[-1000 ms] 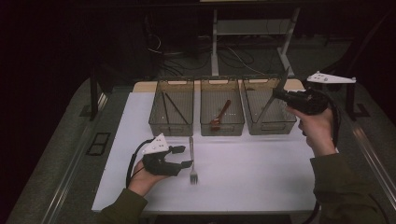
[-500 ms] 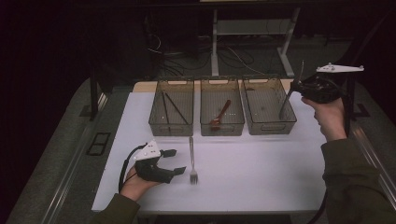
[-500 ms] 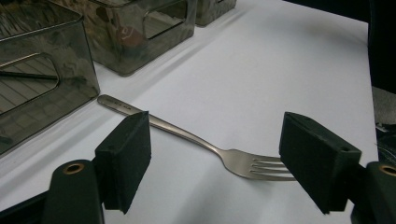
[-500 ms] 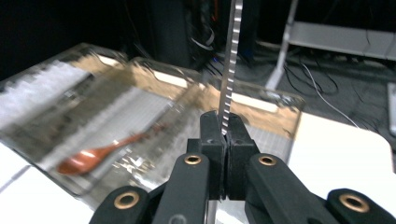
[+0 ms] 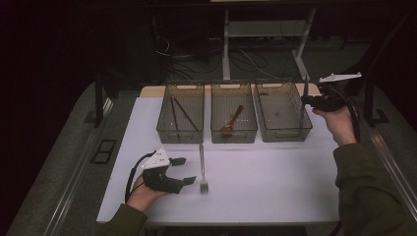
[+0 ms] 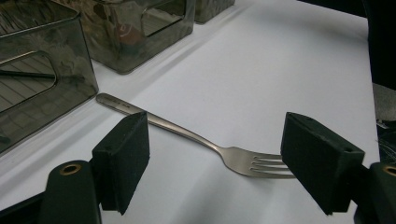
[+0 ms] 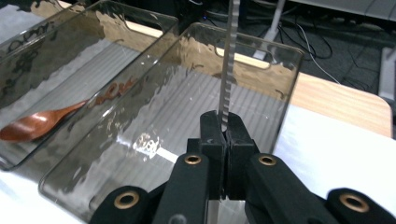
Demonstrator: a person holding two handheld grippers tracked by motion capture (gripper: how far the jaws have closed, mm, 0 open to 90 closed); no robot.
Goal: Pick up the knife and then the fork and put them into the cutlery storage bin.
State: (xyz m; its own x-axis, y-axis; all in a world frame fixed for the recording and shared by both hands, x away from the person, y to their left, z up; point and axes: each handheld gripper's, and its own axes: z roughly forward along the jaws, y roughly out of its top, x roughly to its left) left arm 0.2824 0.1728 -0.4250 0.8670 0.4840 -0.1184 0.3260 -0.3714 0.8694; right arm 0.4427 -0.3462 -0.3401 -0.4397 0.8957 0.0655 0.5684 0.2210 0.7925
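A steel fork lies flat on the white table top, tines toward the person. My left gripper rests just left of it, open. Its jaws have just been opening. In the left gripper view the fork lies on the table between and beyond the pads, and neither pad touches it. My right gripper is shut on a serrated knife, which it holds upright at the right rim of the right bin. In the right gripper view the blade rises from the closed jaws above that bin.
Three clear bins stand in a row at the table's far side. The left bin holds thin dark sticks. A wooden spoon lies in the middle bin. Cables and table legs lie on the floor beyond.
My left gripper's jaws have spread and drawn slightly left of the fork. The right hand has shifted to the right and the knife now stands upright instead of slanting over the bin.
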